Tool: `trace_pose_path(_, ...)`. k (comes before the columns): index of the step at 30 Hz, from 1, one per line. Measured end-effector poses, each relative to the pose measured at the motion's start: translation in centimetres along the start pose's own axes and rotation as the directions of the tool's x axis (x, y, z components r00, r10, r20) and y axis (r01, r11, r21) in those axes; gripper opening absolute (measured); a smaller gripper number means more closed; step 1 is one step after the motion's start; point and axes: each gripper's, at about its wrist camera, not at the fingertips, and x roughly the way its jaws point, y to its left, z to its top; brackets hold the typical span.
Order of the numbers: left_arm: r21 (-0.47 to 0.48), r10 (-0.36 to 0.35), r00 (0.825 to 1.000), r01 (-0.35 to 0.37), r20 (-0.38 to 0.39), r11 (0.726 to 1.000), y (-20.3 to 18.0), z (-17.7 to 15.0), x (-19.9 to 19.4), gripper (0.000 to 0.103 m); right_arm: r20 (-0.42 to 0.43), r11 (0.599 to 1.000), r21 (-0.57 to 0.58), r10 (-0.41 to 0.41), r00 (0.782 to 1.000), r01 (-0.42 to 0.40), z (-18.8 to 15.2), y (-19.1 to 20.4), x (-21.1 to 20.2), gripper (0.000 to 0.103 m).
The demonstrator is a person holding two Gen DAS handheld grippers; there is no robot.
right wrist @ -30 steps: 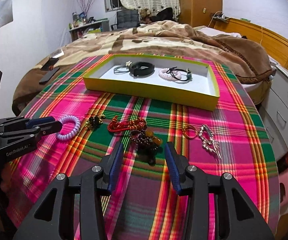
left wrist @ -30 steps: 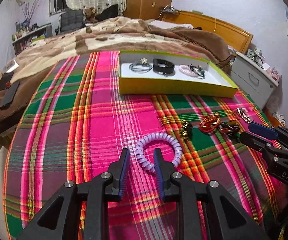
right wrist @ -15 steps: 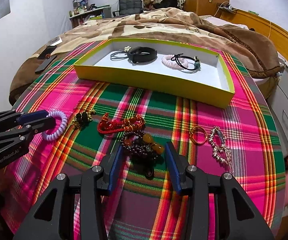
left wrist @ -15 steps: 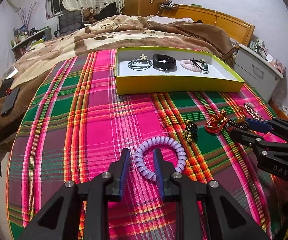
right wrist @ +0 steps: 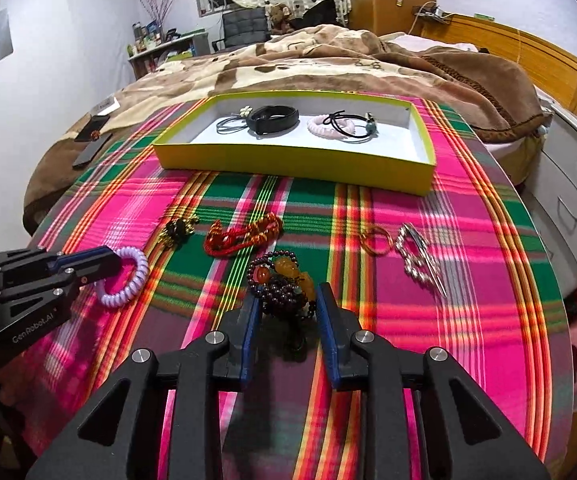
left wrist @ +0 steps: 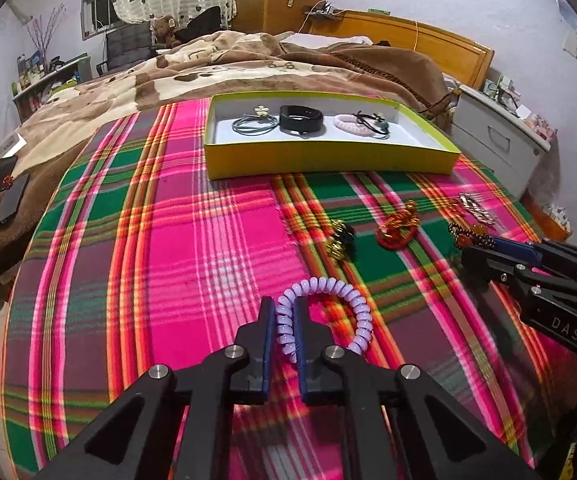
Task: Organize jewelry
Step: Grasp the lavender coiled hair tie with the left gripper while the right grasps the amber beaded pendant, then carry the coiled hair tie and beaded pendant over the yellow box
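Note:
My left gripper (left wrist: 285, 308) is shut on the near side of a lilac spiral hair tie (left wrist: 354, 304) that lies on the plaid cloth; it also shows in the right wrist view (right wrist: 128, 280). My right gripper (right wrist: 286, 292) is open, its fingers either side of a dark bead bracelet with amber beads (right wrist: 284, 284). A yellow tray (right wrist: 288, 160) at the back holds hair ties, a black band (right wrist: 274, 118) and a pink bracelet (right wrist: 328, 126).
Loose on the cloth lie a red cord bracelet (right wrist: 244, 234), a black-gold piece (right wrist: 176, 230), a gold ring (right wrist: 374, 238) and a silver chain (right wrist: 418, 260). A brown blanket lies behind the tray, phones (left wrist: 8, 196) at left, a grey drawer unit (left wrist: 500, 140) at right.
My left gripper moved forward and closed on the lilac hair tie. My right gripper moved forward so its open fingers now flank the dark bead bracelet.

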Motion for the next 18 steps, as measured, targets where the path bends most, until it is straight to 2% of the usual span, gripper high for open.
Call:
trace_pose_path(4, -0.004, -0.025, 0.999, 0.025, 0.024, 1.000, -0.5, -0.8, -1.4, 0.009, 0.024, 1.000, 0.028, 0.004, 1.000, -0.005, -1.0, 0.1, -1.8, 0.028)
trace_pose_path(11, -0.004, -0.088, 0.989, 0.089, 0.120, 0.996, -1.7, -1.9, -5.4, 0.009, 0.108, 0.998, 0.058, -0.008, 0.994, 0.002, -2.1, 0.7, -5.8, 0.028)
trace_pose_path(14, 0.005, -0.091, 0.979, 0.092, 0.182, 0.996, -2.2, -2.1, -7.7, 0.009, 0.157, 0.998, 0.060, -0.013, 0.987, 0.003, -2.4, 1.1, -7.8, 0.028)
trace_pose_path(18, 0.021, -0.086, 0.970, 0.083, 0.228, 0.996, -2.8, -2.3, -9.9, 0.009, 0.202, 0.999, 0.048, -0.024, 0.979, 0.014, -2.8, 1.9, -9.8, 0.028)
